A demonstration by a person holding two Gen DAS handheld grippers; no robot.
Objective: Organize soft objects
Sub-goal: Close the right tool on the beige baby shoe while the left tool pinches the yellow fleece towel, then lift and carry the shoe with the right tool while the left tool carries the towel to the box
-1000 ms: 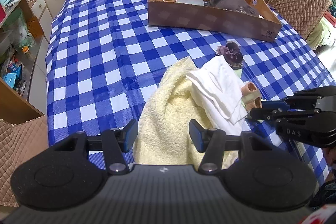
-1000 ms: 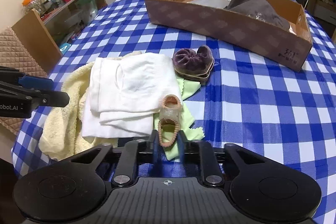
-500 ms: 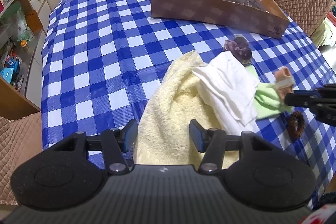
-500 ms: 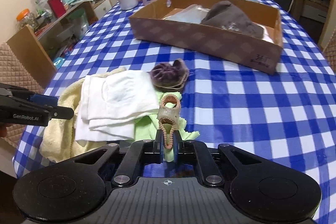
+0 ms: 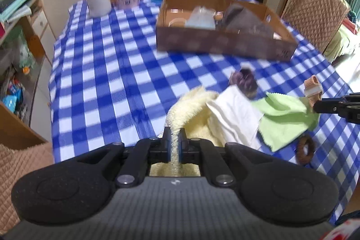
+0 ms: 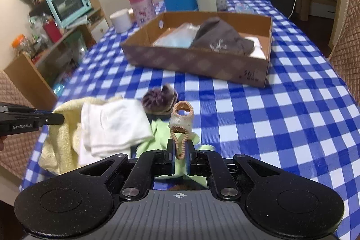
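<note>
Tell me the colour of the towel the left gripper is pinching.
Pale yellow; the towel shows best in the left wrist view, pinched in the left gripper.

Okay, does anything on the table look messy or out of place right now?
Yes. The white cloth lies slumped across the yellow towel, half covering the green cloth, and a brown hair tie sits loose beside them, outside the cardboard box.
</note>
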